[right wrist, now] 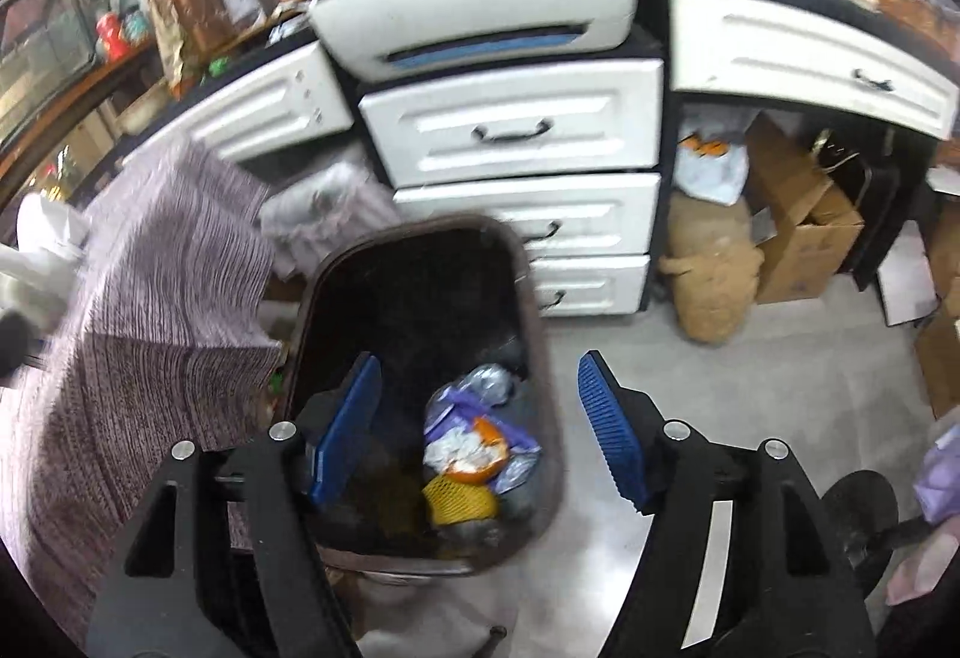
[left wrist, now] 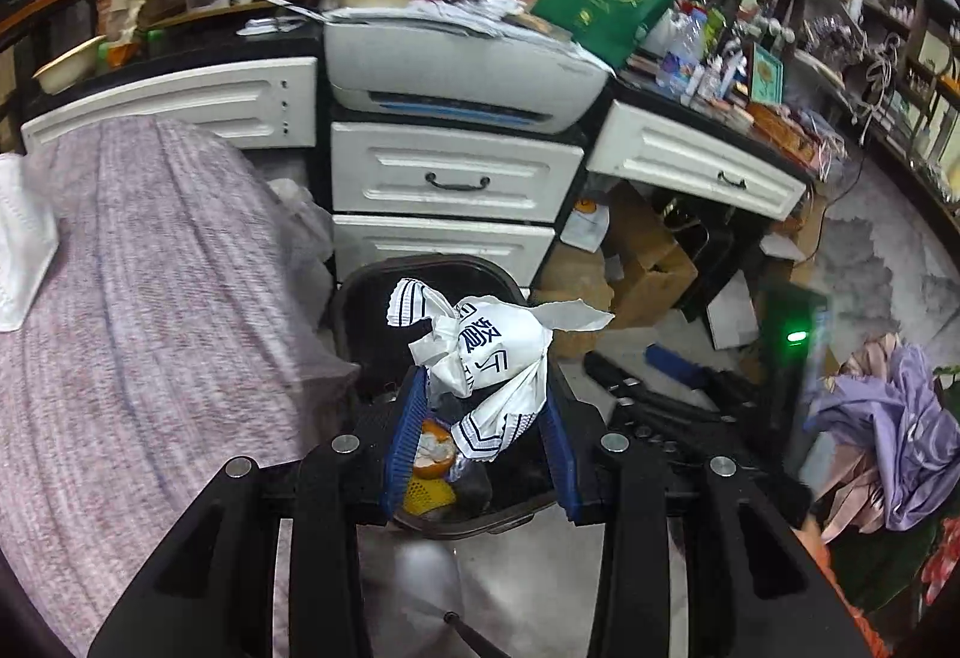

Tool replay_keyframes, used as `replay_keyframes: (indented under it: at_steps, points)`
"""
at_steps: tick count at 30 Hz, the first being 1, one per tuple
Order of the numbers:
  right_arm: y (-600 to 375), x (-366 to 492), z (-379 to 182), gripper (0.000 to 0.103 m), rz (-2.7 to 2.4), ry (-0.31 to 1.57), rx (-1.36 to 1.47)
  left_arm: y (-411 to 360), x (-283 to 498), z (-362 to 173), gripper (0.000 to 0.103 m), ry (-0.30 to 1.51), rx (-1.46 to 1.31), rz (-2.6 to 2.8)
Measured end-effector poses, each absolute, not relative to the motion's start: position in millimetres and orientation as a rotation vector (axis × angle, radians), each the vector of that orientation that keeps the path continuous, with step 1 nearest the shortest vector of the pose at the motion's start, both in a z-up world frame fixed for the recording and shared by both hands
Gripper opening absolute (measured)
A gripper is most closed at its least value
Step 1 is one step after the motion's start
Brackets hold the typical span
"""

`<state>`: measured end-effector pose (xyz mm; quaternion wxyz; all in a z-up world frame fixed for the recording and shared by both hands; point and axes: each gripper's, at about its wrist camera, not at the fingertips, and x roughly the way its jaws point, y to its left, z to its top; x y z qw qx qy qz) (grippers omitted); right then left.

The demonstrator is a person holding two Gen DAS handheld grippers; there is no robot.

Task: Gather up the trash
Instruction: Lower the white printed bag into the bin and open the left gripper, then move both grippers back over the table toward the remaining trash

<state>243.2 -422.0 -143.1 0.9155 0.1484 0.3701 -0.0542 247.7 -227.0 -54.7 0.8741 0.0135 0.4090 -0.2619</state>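
My left gripper (left wrist: 480, 388) is shut on a crumpled white wrapper with dark blue print (left wrist: 486, 352) and holds it above a dark trash bin (left wrist: 360, 310). The bin holds orange peel (left wrist: 432, 457) and yellow netting (left wrist: 427, 496). In the right wrist view my right gripper (right wrist: 480, 394) is open and empty above the same bin (right wrist: 528, 262), its left pad over the bin, its right pad over the floor. In the bin lie orange peel (right wrist: 474, 457), yellow netting (right wrist: 459, 502) and purple and silver wrappers (right wrist: 480, 388).
A table with a mauve knitted cloth (left wrist: 138, 310) stands left of the bin. White drawers (left wrist: 456, 178) under a printer (left wrist: 462, 70) stand behind it. Cardboard boxes (right wrist: 798, 226) sit under the desk at right. Purple fabric (left wrist: 888, 430) lies at far right.
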Motion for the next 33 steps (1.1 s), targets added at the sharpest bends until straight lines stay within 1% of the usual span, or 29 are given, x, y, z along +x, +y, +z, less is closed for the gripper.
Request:
replay_keyframes:
  at_steps: [9,15,17,18,19,21,22,23,26,30,33]
  points:
    - [-475,202,-123,0.071,-0.216,0.682,0.352,-267,264,-96,0.037,0.937,0.122,-0.542]
    - [-489,190,-119,0.071,-0.243,0.664,0.364,-283,274,-117,0.038,0.985,0.162,-0.552]
    - [-491,188,-119,0.071,-0.25,0.658,0.371,-285,276,-120,0.039,1.003,0.152,-0.561]
    - [-491,188,-119,0.071,-0.253,0.656,0.375,-285,277,-122,0.041,1.009,0.144,-0.565]
    - [-493,187,-119,0.071,-0.255,0.656,0.38,-287,278,-123,0.046,1.014,0.139,-0.567]
    - [-494,187,-118,0.071,-0.258,0.655,0.383,-289,281,-125,0.061,1.021,0.13,-0.577]
    - [-494,187,-117,0.071,-0.26,0.653,0.382,-289,281,-124,0.075,1.02,0.123,-0.578]
    - [-494,187,-116,0.071,-0.261,0.651,0.38,-290,281,-124,0.082,1.013,0.116,-0.578]
    - [-494,187,-113,0.071,-0.262,0.643,0.378,-292,280,-121,0.088,1.001,0.104,-0.594]
    - [-495,184,-107,0.071,-0.265,0.624,0.376,-295,271,-115,0.09,0.999,0.102,-0.624]
    - [-496,185,-104,0.075,-0.269,0.614,0.377,-293,263,-109,0.092,0.995,0.09,-0.647]
